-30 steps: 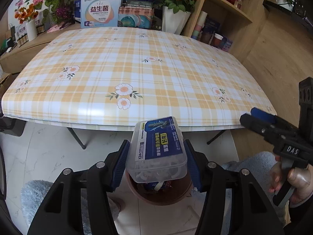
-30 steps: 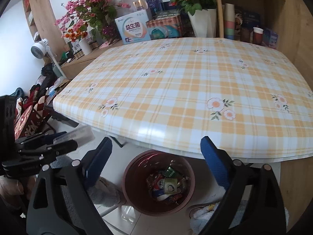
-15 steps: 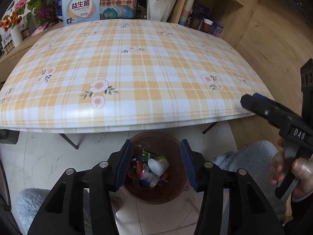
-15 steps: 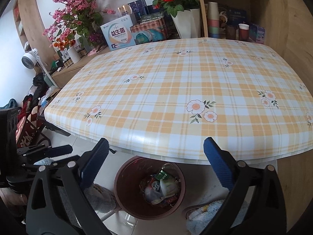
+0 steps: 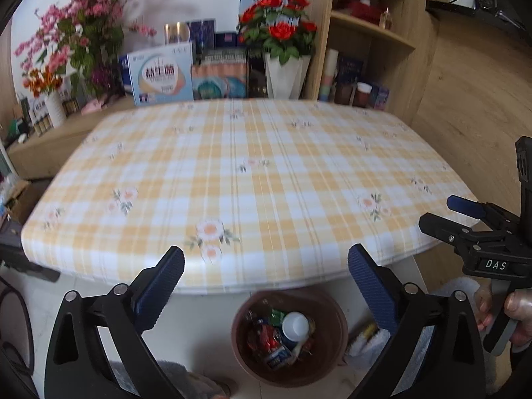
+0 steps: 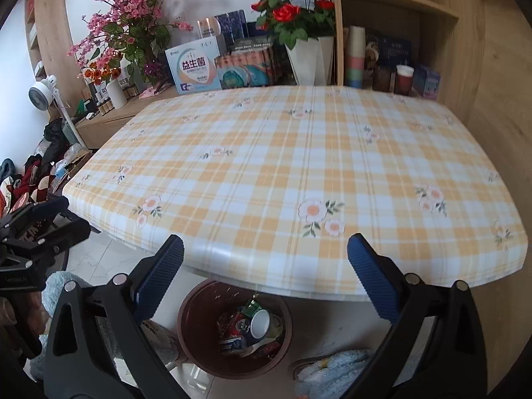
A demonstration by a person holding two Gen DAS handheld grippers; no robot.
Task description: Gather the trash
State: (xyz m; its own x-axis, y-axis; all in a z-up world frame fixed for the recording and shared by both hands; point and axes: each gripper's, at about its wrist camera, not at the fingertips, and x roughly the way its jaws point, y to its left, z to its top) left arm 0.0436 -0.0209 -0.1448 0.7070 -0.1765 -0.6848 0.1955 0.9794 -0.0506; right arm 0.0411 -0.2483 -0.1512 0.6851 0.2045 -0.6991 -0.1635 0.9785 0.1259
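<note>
Blue-padded left gripper (image 5: 266, 286) spread wide, empty; the clear box it carried 1 s ago is gone, prob. dropped | brown bin (image 5: 289, 334) under table (image 5: 252, 179) edge now holds the trash | right gripper (image 6: 266, 282) also spread, empty | tabletop bare, so collection looks abt done.
</note>
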